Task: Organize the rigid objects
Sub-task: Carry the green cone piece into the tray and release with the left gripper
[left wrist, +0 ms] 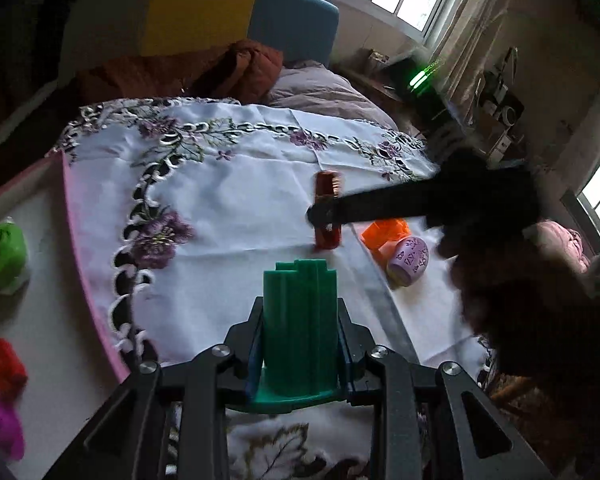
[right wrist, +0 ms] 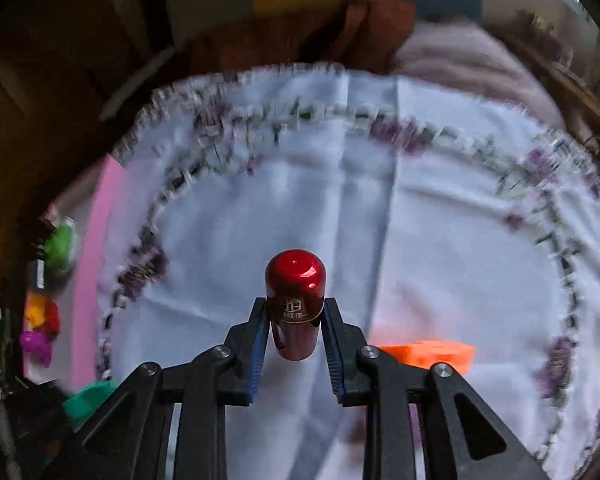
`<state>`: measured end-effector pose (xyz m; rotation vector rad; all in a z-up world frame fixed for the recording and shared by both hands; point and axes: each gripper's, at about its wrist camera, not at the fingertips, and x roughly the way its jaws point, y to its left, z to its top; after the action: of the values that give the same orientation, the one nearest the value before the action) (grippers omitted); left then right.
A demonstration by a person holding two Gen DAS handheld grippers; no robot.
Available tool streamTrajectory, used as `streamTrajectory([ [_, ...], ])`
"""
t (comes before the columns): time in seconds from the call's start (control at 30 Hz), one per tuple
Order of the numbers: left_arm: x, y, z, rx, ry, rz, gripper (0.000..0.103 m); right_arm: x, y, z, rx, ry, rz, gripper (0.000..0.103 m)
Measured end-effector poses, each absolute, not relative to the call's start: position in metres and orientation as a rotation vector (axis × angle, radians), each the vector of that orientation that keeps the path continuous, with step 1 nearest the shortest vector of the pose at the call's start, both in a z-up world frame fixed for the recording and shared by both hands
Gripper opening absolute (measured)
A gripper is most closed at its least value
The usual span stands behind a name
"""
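white embroidered tablecloth with purple flowers (left wrist: 236,208) covers the table; white tray with pink rim (left wrist: 66,216) sits at its left edge, holding small green, red and magenta toys.

left gripper (left wrist: 300,336) is clamped on a green ribbed plastic block with a flat base (left wrist: 300,312), held upright above the cloth. looks stiff, light, hollow-ish print; ridged sides give good bite, grip is low near the base, seems secure.

right gripper (right wrist: 296,320) is closed on a glossy red metal capsule-shaped bottle with a dark band (right wrist: 295,300), pads on the band, dome end forward, lifted off the cloth. judged dense for its size, hard, slick finish, round body could twist or slip; band is the best hold.

orange plastic piece (left wrist: 384,234) and lilac patterned cylinder (left wrist: 408,260) lie near each other on the cloth, untouched, both rigid.
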<state>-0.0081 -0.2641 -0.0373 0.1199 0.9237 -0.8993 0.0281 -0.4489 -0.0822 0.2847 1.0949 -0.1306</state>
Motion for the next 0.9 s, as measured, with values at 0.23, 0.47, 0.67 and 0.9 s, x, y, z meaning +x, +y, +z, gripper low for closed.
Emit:
streamTrajectory([
  [0.23,-0.016,-0.25,-0.024,0.139,0.872,-0.863,0.03,0.029,-0.45,-0.104,0.258,1.103,-0.124,0.026],
  [0.47,-0.02,-0.247,-0.02,0.143,0.866,-0.849,0.03,0.027,-0.447,-0.104,0.252,1.091,-0.136,0.026],
  [0.67,-0.02,-0.245,-0.019,0.138,0.871,-0.845,0.03,0.027,-0.449,-0.106,0.276,1.084,-0.126,0.03],
  [0.9,-0.019,-0.241,-0.017,0.13,0.868,-0.84,0.03,0.029,-0.446,-0.106,0.279,1.074,-0.124,0.035],
])
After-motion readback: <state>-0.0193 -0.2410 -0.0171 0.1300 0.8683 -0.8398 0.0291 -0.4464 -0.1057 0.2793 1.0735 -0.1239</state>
